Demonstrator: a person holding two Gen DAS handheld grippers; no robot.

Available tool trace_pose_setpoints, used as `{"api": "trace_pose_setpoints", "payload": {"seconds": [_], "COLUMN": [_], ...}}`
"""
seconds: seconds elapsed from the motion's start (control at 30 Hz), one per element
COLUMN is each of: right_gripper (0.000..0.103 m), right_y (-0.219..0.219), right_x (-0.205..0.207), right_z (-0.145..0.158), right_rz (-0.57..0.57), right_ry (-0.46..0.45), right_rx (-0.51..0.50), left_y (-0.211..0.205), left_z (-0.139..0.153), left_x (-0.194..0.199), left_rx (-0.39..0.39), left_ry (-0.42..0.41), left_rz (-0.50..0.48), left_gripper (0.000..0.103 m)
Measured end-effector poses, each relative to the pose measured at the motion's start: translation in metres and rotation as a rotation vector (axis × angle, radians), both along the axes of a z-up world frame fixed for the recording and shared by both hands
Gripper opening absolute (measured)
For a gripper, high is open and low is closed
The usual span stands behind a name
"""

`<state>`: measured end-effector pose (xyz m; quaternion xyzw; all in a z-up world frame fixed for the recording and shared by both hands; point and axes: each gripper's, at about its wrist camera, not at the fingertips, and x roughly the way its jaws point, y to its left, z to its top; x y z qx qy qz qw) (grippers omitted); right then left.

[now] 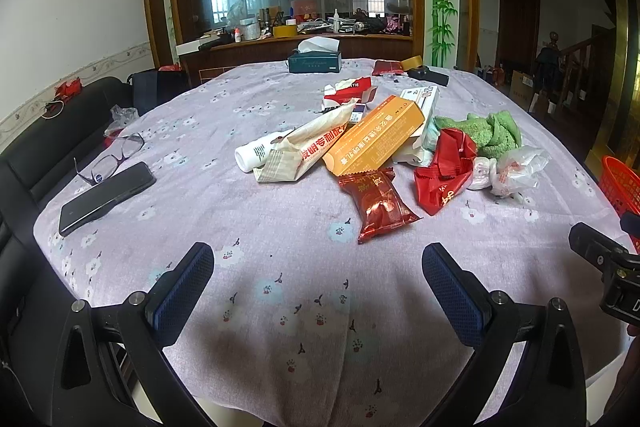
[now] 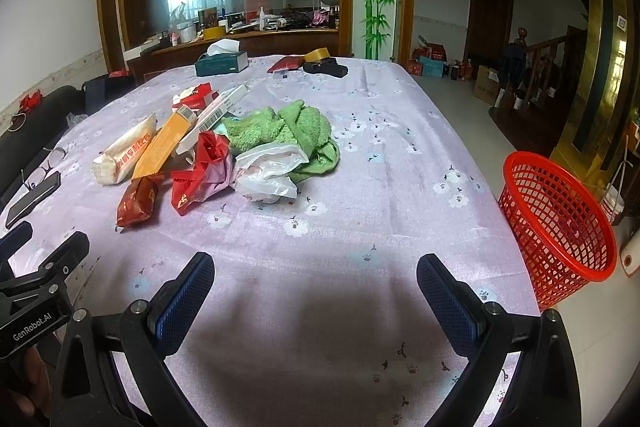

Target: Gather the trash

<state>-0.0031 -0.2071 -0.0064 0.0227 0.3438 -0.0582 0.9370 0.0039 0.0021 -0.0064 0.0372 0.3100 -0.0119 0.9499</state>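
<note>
Both the left gripper (image 1: 318,291) and the right gripper (image 2: 316,301) hover wide open and empty above the near tabletop (image 2: 360,227). The trash pile (image 2: 208,151) lies further in, and the red basket (image 2: 560,223) stands off the right edge. The risk is grabbing the green towel (image 2: 288,131), glasses (image 1: 108,159) or phone (image 1: 106,197), or snagging the tablecloth.

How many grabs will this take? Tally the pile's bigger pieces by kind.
Boxes: 3 (orange box, white box, red-white pack)
Red wrappers: 2 (snack packet, crumpled wrapper)
Paper bag: 1
Plastic bag: 1
White tube: 1
Green cloth: 1
Total: 9
</note>
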Motion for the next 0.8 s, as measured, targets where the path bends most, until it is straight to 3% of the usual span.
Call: {"api": "trace_pose_setpoints", "payload": {"seconds": [0.8], "right_gripper": [0.102], "right_y": [0.0017], "right_x": [0.0002], "right_z": [-0.0013], "right_rz": [0.001], "right_ry": [0.002], "right_rx": [-0.002], "left_y": [0.0000], "left_z": [-0.0050], "left_x": [-0.0004], "left_rx": [-0.006], "left_ry": [0.006], "left_rz": [0.004], "left_gripper": [0.103]}}
